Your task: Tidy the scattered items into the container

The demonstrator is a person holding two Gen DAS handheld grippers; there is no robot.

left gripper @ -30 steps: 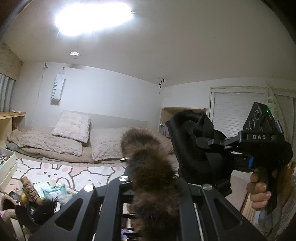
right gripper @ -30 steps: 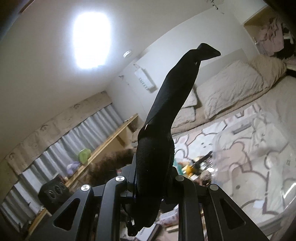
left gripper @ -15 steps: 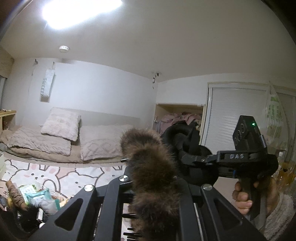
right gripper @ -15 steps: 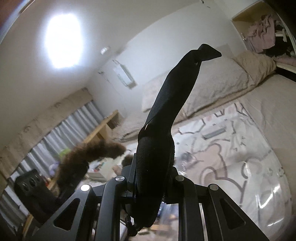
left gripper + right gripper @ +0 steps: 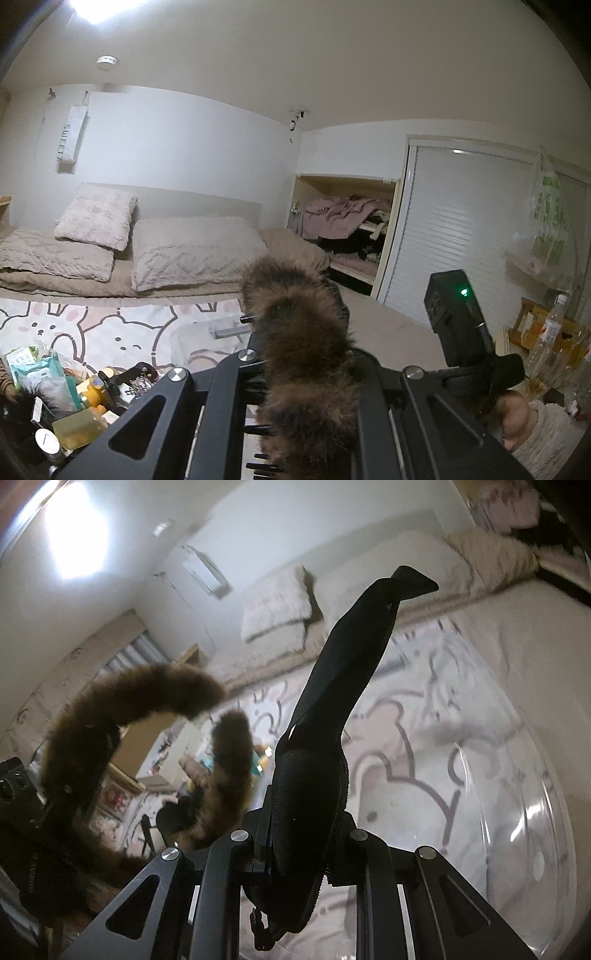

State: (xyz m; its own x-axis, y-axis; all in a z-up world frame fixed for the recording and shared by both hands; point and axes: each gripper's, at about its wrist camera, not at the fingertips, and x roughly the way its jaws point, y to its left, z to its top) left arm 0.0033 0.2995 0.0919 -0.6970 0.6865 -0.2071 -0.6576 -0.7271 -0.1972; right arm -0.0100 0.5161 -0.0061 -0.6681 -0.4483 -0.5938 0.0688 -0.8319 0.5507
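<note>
Two items are in hand, neither yet in the container. At far left, a heap of scattered items point(image 5: 55, 398) waits on the rug, so most tidying looks undone. Next, the left gripper point(image 5: 306, 406) is clamped on a brown furry piece point(image 5: 295, 325). Further right, the right gripper point(image 5: 306, 853) is closed on a black padded strap point(image 5: 332, 709), above the clear plastic container point(image 5: 532, 812), which looks empty as far as its see-through wall shows.
</note>
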